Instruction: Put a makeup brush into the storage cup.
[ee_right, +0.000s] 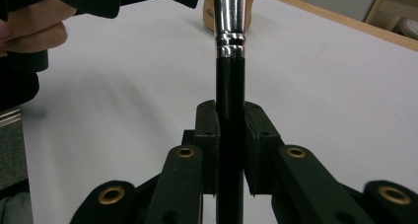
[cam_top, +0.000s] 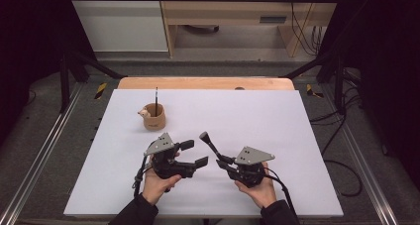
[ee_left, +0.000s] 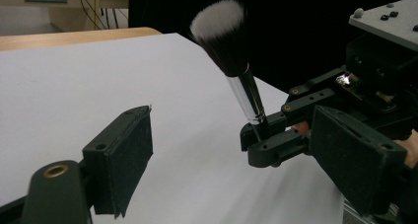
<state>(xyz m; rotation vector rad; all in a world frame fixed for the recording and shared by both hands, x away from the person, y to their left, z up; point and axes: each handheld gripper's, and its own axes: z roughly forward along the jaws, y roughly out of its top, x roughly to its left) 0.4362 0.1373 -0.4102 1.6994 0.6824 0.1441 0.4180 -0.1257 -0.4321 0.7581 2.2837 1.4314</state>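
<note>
A makeup brush [cam_top: 210, 144] is pinched by its black handle between the pressed-together jaws of the right gripper [cam_top: 218, 161] — its bristles are aimed toward eleven o'clock, above the white table [cam_top: 277, 121]. The left gripper [cam_top: 194, 153] is held spread wide, with nothing between its jaws. At ten o'clock from the brush a wooden cup [cam_top: 154, 118] is seen — one thin dark stick stands in it.

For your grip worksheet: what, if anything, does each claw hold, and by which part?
The right claw grips a makeup brush by its black handle, below the metal ferrule. The left claw is open, holding nothing.
</note>
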